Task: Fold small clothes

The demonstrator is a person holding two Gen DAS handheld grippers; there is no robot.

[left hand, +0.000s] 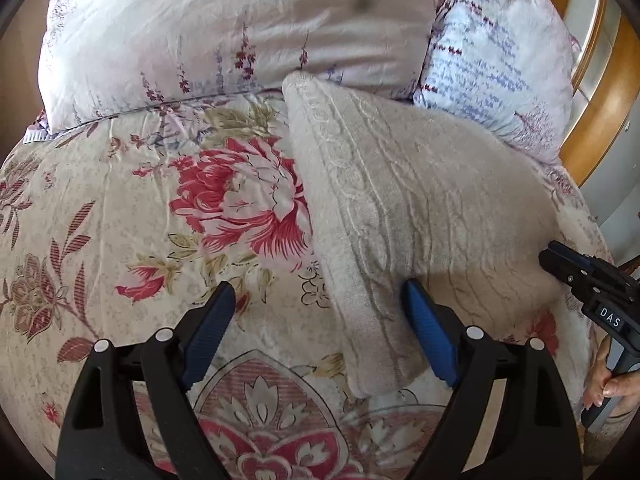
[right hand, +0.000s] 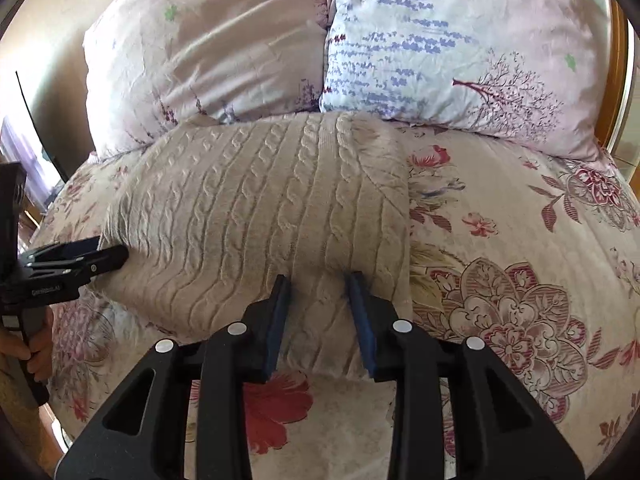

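Observation:
A beige cable-knit garment (left hand: 400, 208) lies folded on the floral bedspread (left hand: 120, 240). It also shows in the right wrist view (right hand: 256, 216). My left gripper (left hand: 320, 292) is open, its jaws astride the garment's near left edge. It shows at the left of the right wrist view (right hand: 100, 252), touching the garment's side. My right gripper (right hand: 318, 282) is open, its jaws set partly apart around a raised fold of the near edge; whether they touch it is unclear. It shows at the right of the left wrist view (left hand: 560, 264).
Two floral pillows (right hand: 208, 52) (right hand: 460, 48) lie behind the garment. A wooden headboard (left hand: 592, 128) rises at the right. The bedspread (right hand: 520, 260) spreads to the right of the garment.

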